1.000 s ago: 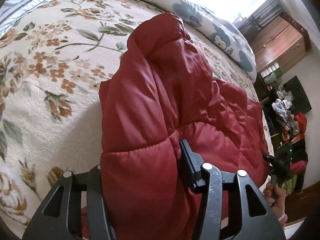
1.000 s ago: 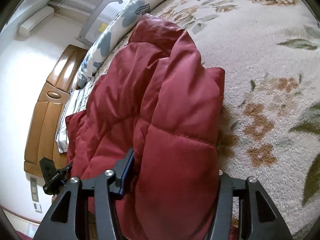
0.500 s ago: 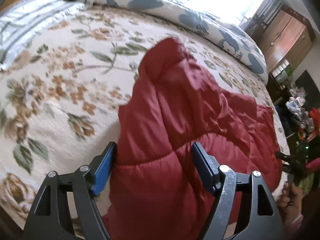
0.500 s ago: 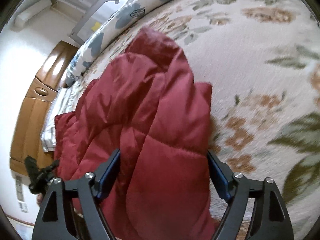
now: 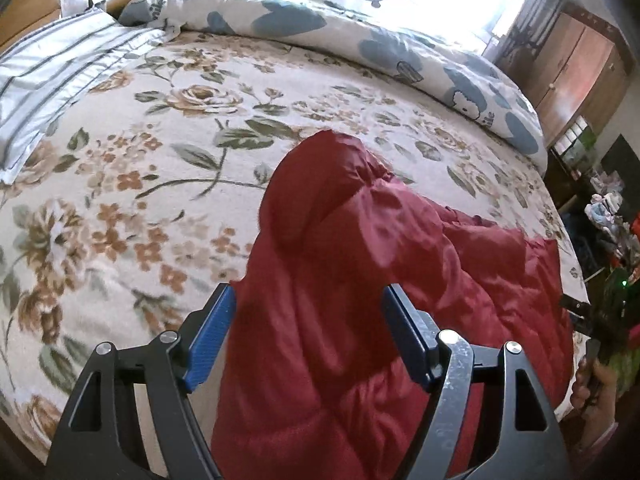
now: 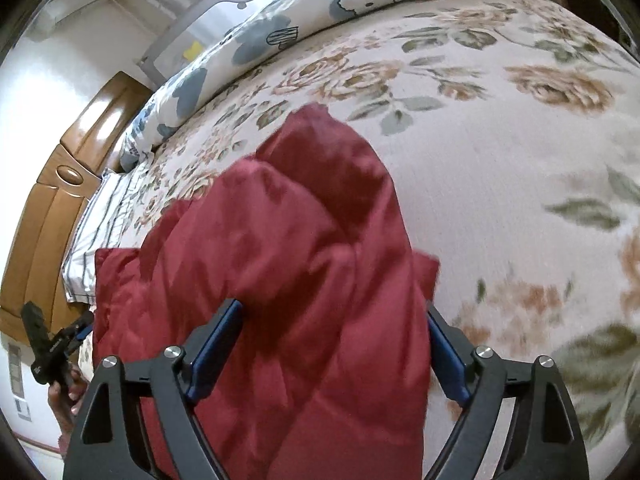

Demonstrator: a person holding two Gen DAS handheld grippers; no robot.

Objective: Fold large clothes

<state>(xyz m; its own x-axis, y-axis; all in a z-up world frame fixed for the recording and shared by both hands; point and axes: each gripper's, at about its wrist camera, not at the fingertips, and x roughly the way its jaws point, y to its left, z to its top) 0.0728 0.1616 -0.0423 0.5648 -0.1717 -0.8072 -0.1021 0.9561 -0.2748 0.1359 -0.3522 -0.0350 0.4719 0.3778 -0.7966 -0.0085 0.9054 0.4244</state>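
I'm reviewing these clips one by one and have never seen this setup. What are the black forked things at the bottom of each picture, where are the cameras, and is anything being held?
No robot here: a person holds a hand-held gripper in each hand. Each picture comes from a fisheye camera on one gripper, looking forward along its two blue-padded fingers. One view shows the left gripper, the other the right gripper. Both look across a bed with a floral bedspread, where a red puffer jacket lies partly folded. A blue-and-white patterned duvet lies bunched along the far edge, a striped pillow near the wooden headboard. On both grippers the jaws stand wide open on either side of the jacket, so nothing is gripped. Each view also catches the other gripper at its edge.
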